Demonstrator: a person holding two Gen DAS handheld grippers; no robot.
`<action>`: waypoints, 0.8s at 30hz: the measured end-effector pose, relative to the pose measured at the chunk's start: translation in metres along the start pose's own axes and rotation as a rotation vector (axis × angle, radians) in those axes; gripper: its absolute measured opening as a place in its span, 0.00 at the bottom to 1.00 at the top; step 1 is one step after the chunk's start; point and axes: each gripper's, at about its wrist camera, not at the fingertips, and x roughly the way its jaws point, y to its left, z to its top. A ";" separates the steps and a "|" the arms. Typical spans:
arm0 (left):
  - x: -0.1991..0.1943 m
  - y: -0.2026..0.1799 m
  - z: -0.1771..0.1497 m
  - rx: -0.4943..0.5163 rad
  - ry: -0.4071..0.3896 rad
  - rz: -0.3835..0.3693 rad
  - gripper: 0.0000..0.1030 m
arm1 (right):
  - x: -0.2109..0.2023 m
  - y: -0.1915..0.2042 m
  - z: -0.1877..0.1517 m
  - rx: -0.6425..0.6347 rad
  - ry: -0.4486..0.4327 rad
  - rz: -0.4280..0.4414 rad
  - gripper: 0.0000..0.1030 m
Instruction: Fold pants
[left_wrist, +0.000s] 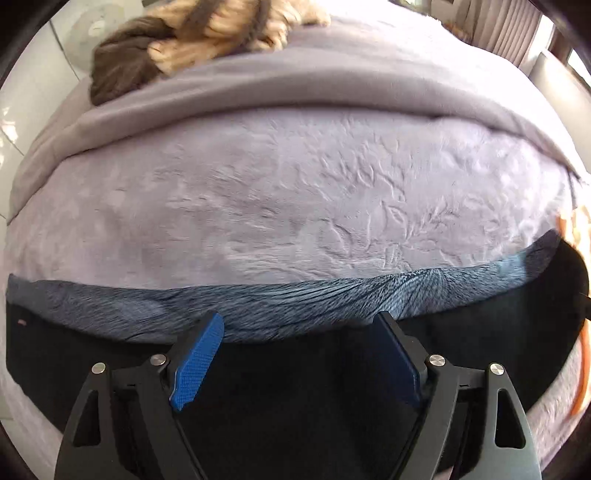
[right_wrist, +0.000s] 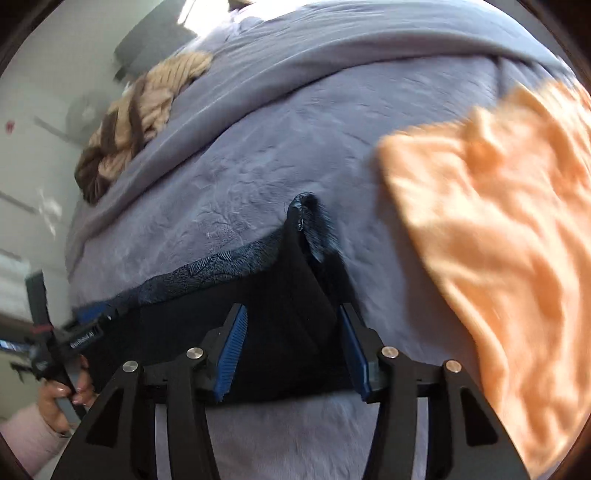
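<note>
Black pants with a fuzzy blue-grey lining edge lie across a lavender bedspread. My left gripper is open, its blue pads astride the lining edge, just above the black cloth. In the right wrist view the pants end in a raised corner. My right gripper is open, its fingers either side of that black cloth. The left gripper shows at the far left, held by a hand.
An orange garment lies on the bed right of the pants; its edge shows in the left wrist view. A brown and tan knit bundle lies at the far left of the bed, beyond a grey blanket fold.
</note>
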 end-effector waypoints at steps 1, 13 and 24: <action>0.006 -0.001 0.002 -0.007 0.012 0.026 0.81 | 0.006 0.002 0.003 -0.009 0.015 -0.075 0.54; 0.006 0.037 0.003 -0.084 -0.011 0.064 0.81 | -0.008 0.001 0.004 0.042 -0.064 0.080 0.39; 0.036 0.072 0.020 -0.185 0.021 0.144 0.81 | 0.011 -0.029 -0.007 0.106 -0.005 0.040 0.07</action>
